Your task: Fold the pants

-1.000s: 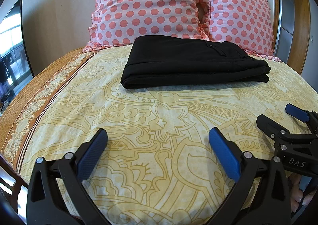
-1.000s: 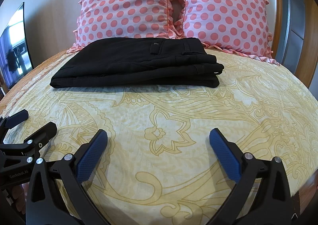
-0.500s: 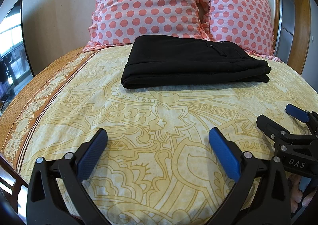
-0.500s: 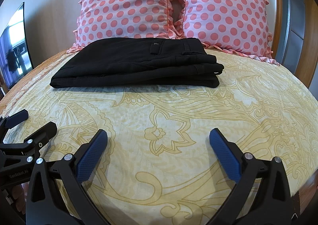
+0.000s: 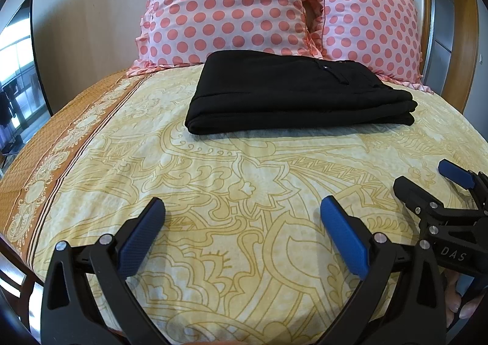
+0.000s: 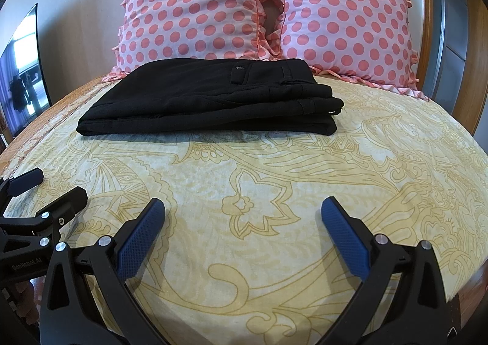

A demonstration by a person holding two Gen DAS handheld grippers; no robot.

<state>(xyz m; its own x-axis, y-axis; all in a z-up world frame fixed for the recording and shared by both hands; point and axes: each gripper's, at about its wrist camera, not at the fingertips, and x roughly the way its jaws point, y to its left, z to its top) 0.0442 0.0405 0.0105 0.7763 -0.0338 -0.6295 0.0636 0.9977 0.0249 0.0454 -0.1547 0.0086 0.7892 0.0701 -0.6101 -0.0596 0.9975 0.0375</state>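
Note:
Black pants (image 5: pixel 292 95) lie folded in a neat flat stack on the yellow patterned bedsheet (image 5: pixel 244 192), just in front of the pillows; they also show in the right wrist view (image 6: pixel 207 101). My left gripper (image 5: pixel 241 220) is open and empty, low over the sheet near the bed's front edge, well short of the pants. My right gripper (image 6: pixel 241 220) is open and empty, beside the left one. The right gripper also shows at the right edge of the left wrist view (image 5: pixel 427 183), and the left gripper at the left edge of the right wrist view (image 6: pixel 45 189).
Two pink polka-dot pillows (image 5: pixel 225 6) (image 5: pixel 369 25) lean against the wall behind the pants. A wooden frame (image 5: pixel 469 49) stands at the right. A dark screen (image 5: pixel 18 70) is at the left. An orange border (image 5: pixel 61 137) runs along the sheet's left side.

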